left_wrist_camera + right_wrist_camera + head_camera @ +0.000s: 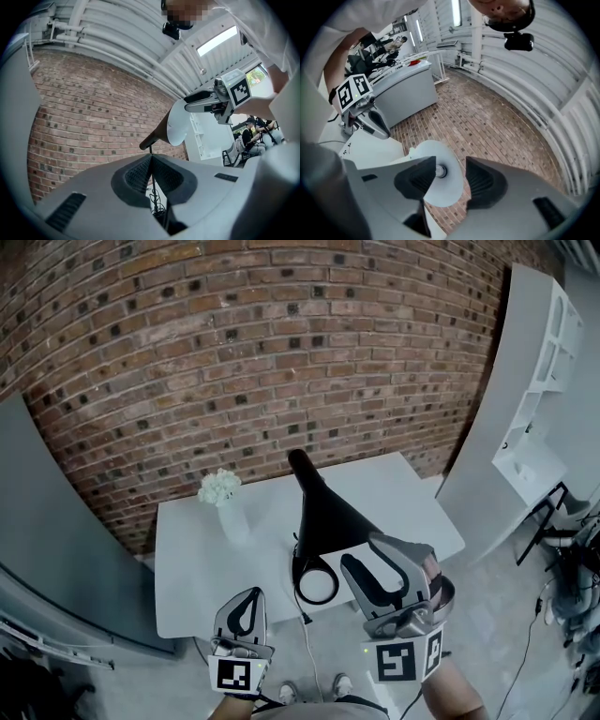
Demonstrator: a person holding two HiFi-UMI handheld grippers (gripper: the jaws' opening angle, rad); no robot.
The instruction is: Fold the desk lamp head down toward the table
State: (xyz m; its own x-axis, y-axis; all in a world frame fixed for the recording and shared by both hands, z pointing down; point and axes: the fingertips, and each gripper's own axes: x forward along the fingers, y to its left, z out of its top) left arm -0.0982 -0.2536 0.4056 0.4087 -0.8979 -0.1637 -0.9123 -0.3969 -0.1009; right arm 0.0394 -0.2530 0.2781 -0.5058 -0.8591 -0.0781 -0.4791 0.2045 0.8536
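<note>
Right gripper (366, 557): level, 5 o'clock, jaws apart, empty.
Left gripper (249, 601): 7 o'clock, jaws together, empty.
Black conical lamp head (323, 512): axis 11-to-5, mouth toward 5.

Staged studio or lab corner: brick wall (234, 352), white table (187, 577), white shelving (548, 362).
</note>
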